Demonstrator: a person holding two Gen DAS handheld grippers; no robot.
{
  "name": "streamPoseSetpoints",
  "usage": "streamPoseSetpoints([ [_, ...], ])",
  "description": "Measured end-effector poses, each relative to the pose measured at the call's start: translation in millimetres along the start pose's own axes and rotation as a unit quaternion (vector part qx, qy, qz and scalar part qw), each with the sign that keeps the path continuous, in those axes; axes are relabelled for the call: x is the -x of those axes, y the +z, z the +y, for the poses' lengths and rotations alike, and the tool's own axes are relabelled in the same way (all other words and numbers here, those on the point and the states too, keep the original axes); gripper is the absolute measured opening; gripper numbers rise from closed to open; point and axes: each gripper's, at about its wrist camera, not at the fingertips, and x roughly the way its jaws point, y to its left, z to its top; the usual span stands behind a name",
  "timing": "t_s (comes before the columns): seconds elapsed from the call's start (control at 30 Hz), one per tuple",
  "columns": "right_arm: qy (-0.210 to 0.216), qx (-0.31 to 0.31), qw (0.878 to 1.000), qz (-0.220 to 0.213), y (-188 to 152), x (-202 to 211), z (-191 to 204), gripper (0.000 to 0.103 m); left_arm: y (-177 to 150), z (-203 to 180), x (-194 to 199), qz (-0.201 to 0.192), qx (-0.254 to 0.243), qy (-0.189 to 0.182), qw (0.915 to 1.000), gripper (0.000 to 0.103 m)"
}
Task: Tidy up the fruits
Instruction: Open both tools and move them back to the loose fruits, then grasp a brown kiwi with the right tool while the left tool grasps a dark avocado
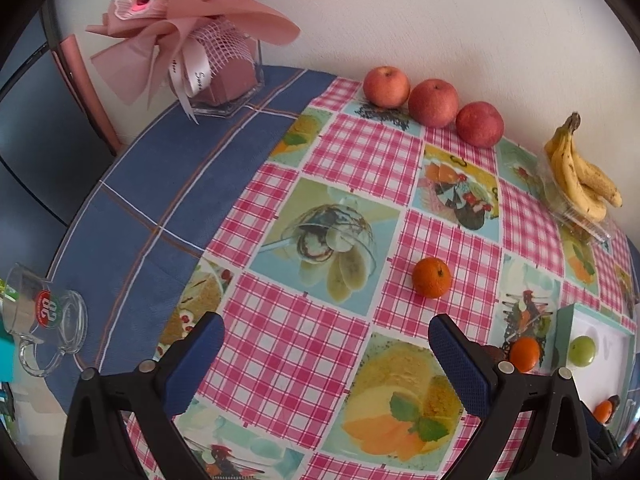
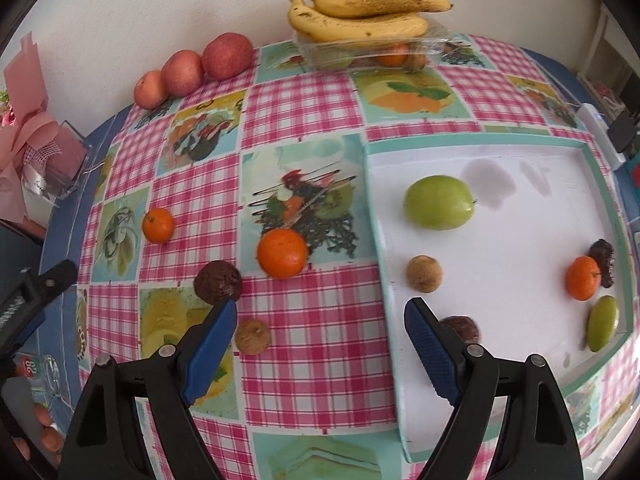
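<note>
The white tray (image 2: 500,264) with its teal rim serves as the landmark, sitting on the pink-checked tablecloth (image 2: 312,320). Inside the tray lie a large green fruit (image 2: 439,202) toward the far side, a small brown fruit (image 2: 424,273) near the left wall, a dark wrinkled fruit (image 2: 462,327) partly hidden behind a fingertip, and at the right wall a mandarin (image 2: 583,278) touching another dark fruit (image 2: 602,259), with a small green fruit (image 2: 603,323) just beside them.

Left of the tray, on the cloth, rest a larger mandarin (image 2: 282,253), a dark wrinkled ball (image 2: 218,282), a tan round fruit (image 2: 252,336) and, farther left, a small mandarin (image 2: 158,225). Beyond the tray, against the wall, a bunch of bananas (image 2: 364,14) lies on a clear plastic box (image 2: 372,54); three red apples (image 2: 192,70) line up to its left.

The right gripper (image 2: 320,344) hovers over the tray's left wall, fingers spread wide and empty. The left gripper (image 1: 326,352) is likewise wide apart with nothing between its pads, well left of the tray, the small mandarin (image 1: 431,277) ahead of it. A glass mug (image 1: 44,316) and a wrapped bouquet (image 1: 188,36) stand far left of the tray on blue cloth.
</note>
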Motion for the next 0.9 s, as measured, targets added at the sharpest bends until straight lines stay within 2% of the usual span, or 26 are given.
streamPoseSetpoints([
  [0.13,-0.002,0.021,1.0,-0.001,-1.1,-4.7,9.7,0.086,-6.2,-4.8,-20.0,0.031,-0.007,0.003,0.9995,0.103],
  [0.23,0.007,0.039,0.999,-0.006,-2.1,-4.9,17.9,0.085,-7.7,-4.1,-26.6,0.039,-0.003,0.005,0.9992,0.103],
  [0.3,0.012,0.048,0.999,-0.006,-3.0,-6.2,23.1,0.077,-7.1,-1.4,-26.8,0.039,0.003,0.004,0.9992,0.103],
  [0.67,0.017,0.075,0.996,0.034,-14.4,-33.9,41.5,0.067,-6.8,0.8,-31.3,0.043,0.01,0.004,0.999,0.103],
  [0.9,0.016,0.088,0.995,0.051,-19.9,-46.7,49.4,0.049,-10.1,-0.9,-42.0,0.058,0.01,0.008,0.9983,0.103],
])
